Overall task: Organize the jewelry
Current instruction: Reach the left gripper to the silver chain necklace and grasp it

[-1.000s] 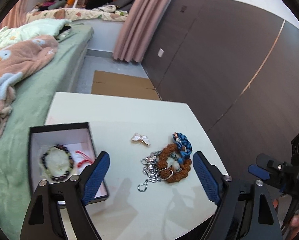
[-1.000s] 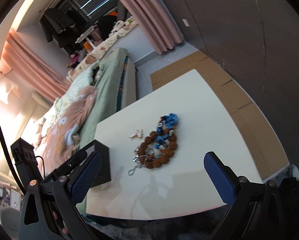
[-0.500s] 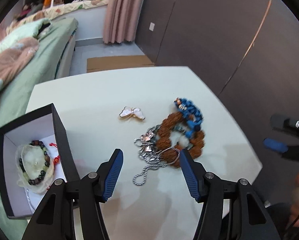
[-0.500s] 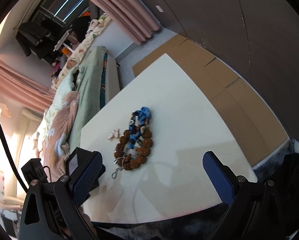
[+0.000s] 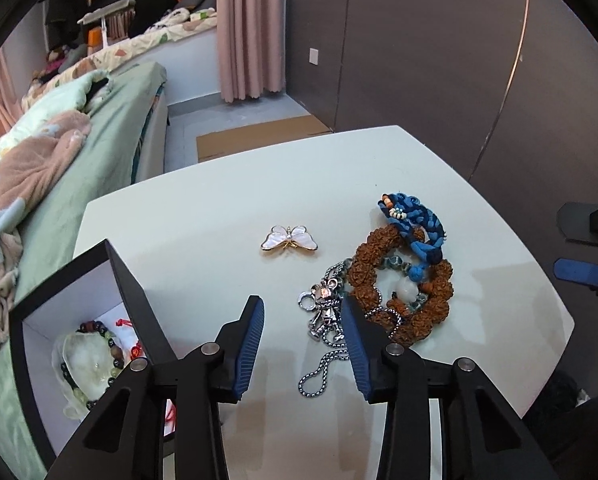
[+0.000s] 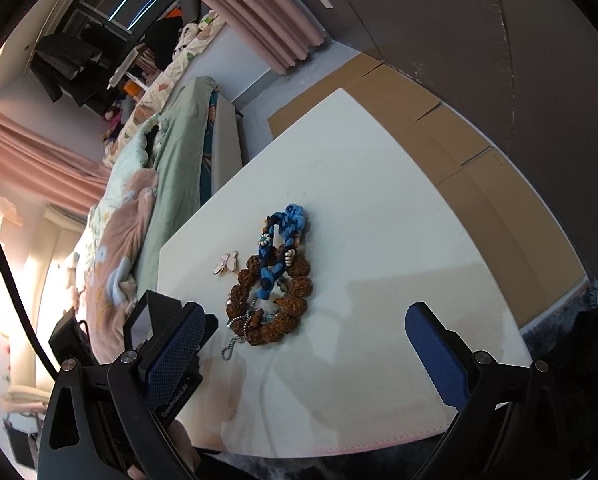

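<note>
On the white table [image 5: 203, 208] lies a pile: a brown seed-bead bracelet [image 5: 439, 304], a blue braided bracelet [image 5: 415, 220] and a silver chain with a mouse pendant [image 5: 325, 300]. A white butterfly brooch [image 5: 289, 238] sits apart to the left. My left gripper [image 5: 301, 304] hovers over the chain with its jaws closing. The pendant shows between the fingertips, and the pads are not pressing on it. A black box [image 5: 127, 292] at the left holds a beaded bracelet [image 5: 95, 356]. My right gripper [image 6: 305, 312] stands wide open in front of the pile [image 6: 271, 292], with nothing between its fingers.
A bed with a green sheet [image 5: 99, 152] and a pink blanket runs along the table's left side. Flattened cardboard [image 6: 459, 136] lies on the floor beyond the table. A dark wardrobe wall [image 5: 419, 60] stands behind it. The table's near edge [image 6: 339, 444] is close to both grippers.
My left gripper has come down and forward onto the chain, rolled level, and its jaws have narrowed a lot. My right gripper has sunk a little and stays wide open.
</note>
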Motion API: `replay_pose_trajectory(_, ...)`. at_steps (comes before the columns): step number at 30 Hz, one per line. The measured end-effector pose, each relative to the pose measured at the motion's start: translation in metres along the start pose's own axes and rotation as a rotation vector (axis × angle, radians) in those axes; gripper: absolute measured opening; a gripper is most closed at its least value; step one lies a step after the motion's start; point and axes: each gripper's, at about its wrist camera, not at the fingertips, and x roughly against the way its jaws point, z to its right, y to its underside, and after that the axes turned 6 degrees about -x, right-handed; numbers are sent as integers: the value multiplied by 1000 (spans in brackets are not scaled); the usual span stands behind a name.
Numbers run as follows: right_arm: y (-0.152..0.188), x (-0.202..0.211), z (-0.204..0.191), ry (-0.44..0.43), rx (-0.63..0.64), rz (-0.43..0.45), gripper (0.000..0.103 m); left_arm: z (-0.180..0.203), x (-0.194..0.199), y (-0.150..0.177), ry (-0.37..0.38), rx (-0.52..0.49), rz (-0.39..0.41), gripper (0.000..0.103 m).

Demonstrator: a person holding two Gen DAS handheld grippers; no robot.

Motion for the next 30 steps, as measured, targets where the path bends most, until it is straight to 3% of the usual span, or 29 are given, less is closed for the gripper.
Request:
replay_pose_trajectory(1, 0, -1, 0, 0, 1, -4, 102, -1, 4, -1, 25, 11, 16, 31)
replay_pose_trajectory(5, -1, -1, 0, -1, 3, -7, 102, 2, 5, -3, 92, 22, 12, 31)
replay_pose_trajectory(13, -3, -1, 3, 10, -4, -9, 102, 10, 5, 3, 37, -21, -34, 30)
replay_pose_trajectory(19, -2, -5, 1, 24, 13, -21, 102, -2, 6, 4, -56, 20, -84, 30)
replay_pose_trajectory(23, -1, -8, -1, 31, 15, -26, 102, -15, 11, 2, 16, 91, -55, 30)
replay_pose_trajectory(26, -1, -9, -2, 30, 19, -27, 102, -4, 15, 1, 68, 64, -15, 30)
replay_pose_trajectory(30, -1, -10, -3, 31, 21, -27, 102, 5, -3, 2, 73, 45, -63, 30)
